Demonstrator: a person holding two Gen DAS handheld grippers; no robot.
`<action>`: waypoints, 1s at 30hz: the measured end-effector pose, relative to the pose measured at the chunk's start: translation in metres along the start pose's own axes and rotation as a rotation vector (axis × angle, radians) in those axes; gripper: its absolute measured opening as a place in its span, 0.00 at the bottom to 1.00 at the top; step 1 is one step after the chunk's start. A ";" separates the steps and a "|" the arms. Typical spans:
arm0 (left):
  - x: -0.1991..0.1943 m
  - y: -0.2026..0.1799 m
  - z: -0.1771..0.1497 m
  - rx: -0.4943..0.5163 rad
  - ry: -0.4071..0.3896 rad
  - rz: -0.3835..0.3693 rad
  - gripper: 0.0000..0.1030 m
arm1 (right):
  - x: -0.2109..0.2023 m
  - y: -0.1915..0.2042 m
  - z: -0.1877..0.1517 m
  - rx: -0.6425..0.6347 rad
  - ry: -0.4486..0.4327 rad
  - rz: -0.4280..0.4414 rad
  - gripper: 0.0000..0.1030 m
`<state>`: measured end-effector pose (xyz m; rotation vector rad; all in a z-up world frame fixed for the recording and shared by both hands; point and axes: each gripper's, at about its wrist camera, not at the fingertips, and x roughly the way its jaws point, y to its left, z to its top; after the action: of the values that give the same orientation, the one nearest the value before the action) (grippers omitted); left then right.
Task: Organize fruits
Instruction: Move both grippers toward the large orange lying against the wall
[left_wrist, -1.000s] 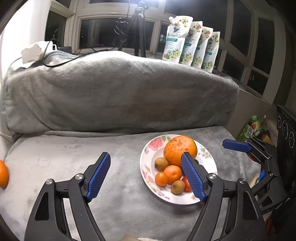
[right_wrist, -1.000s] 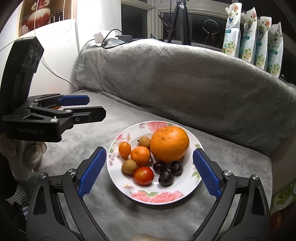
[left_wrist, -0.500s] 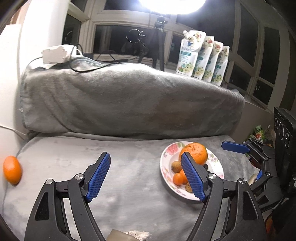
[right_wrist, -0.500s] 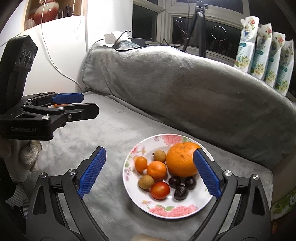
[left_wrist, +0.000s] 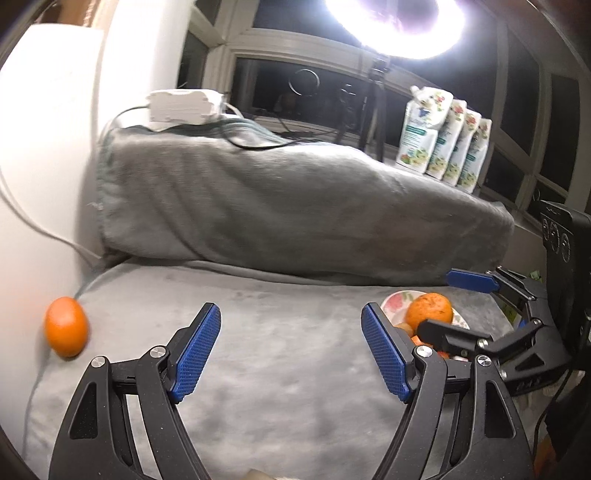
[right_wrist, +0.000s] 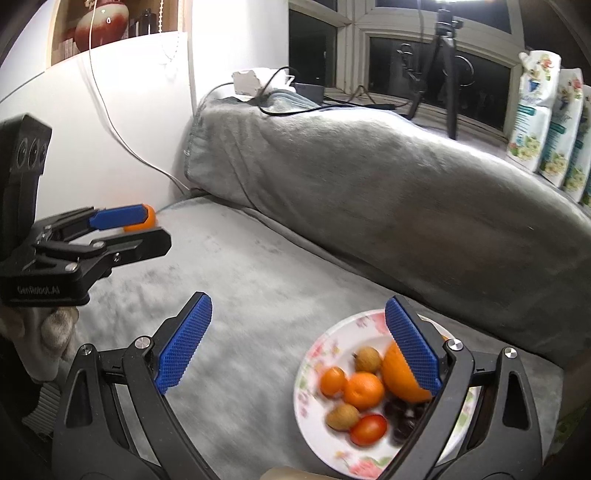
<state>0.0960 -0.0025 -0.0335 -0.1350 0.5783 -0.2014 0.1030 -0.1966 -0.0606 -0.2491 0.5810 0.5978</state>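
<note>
A loose orange fruit (left_wrist: 66, 326) lies on the grey blanket at the far left, by the white wall; it also shows in the right wrist view (right_wrist: 146, 221) behind the left gripper. A floral plate (right_wrist: 332, 347) holds a big orange (right_wrist: 400, 380), small oranges, brown fruits, a red tomato and dark fruits; it also shows in the left wrist view (left_wrist: 397, 301). My left gripper (left_wrist: 291, 349) is open and empty over the blanket, to the right of the loose fruit. My right gripper (right_wrist: 297, 343) is open and empty, its right finger over the plate.
A tall blanket-covered cushion (left_wrist: 295, 206) runs along the back. A white power adapter (left_wrist: 183, 107) with cables lies on top. Several refill pouches (left_wrist: 443, 136) and a tripod stand on the windowsill. A white wall bounds the left side.
Both grippers have swung left. The plate has slid to the right in both views and the loose orange fruit has come further into the left wrist view. Both stay open.
</note>
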 end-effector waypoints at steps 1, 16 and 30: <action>-0.003 0.007 -0.001 -0.010 -0.006 0.012 0.76 | 0.003 0.003 0.003 -0.001 -0.001 0.005 0.94; -0.025 0.089 -0.020 -0.137 -0.042 0.139 0.76 | 0.061 0.057 0.052 -0.024 0.008 0.167 0.94; -0.022 0.164 -0.048 -0.309 -0.003 0.235 0.76 | 0.135 0.117 0.087 -0.043 0.072 0.372 0.94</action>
<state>0.0765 0.1587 -0.0914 -0.3643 0.6147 0.1181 0.1626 -0.0076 -0.0742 -0.2043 0.6912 0.9648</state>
